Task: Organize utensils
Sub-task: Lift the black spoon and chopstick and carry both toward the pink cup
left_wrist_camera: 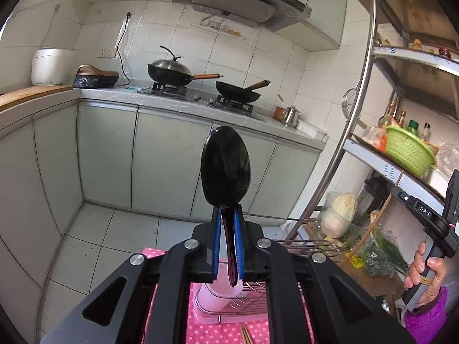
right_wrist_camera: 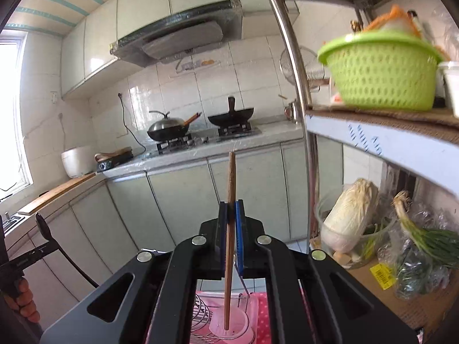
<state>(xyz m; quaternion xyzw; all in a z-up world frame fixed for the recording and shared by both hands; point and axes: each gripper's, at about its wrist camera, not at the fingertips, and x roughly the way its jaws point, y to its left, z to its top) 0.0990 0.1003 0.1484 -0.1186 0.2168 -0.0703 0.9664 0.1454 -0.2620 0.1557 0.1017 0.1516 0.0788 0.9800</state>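
While both tools are raised over the pink dotted cloth (left_wrist_camera: 218,329), my left gripper (left_wrist_camera: 228,218) is clenched on a glossy black spoon (left_wrist_camera: 226,166): blue pads pinch its neck, the smooth oval bowl stands upright past the fingertips, and the dark handle runs back between the jaws. My right gripper (right_wrist_camera: 231,209) is clamped on a thin brown wooden chopstick (right_wrist_camera: 230,200), matte and straight, nearly vertical; its upper end rises above the fingertips and its lower end hangs over the round mouth of a pale pink plastic cup (right_wrist_camera: 229,324). Whether that end touches the cup I cannot tell. This cup stands in a pink tray with a chrome wire rack (right_wrist_camera: 200,315) of curved loops beside it. More brown sticks (left_wrist_camera: 246,335) lie on the cloth at the bottom edge of the left view. Left tool points slightly downward toward grey-green cabinet doors (left_wrist_camera: 172,157). In the left view my right hand (left_wrist_camera: 424,275), purple knit cuff at the wrist, wraps the black grip of its tool at far right; in the right view my left hand (right_wrist_camera: 24,301) grips its handle at lower left, spoon upright above it.
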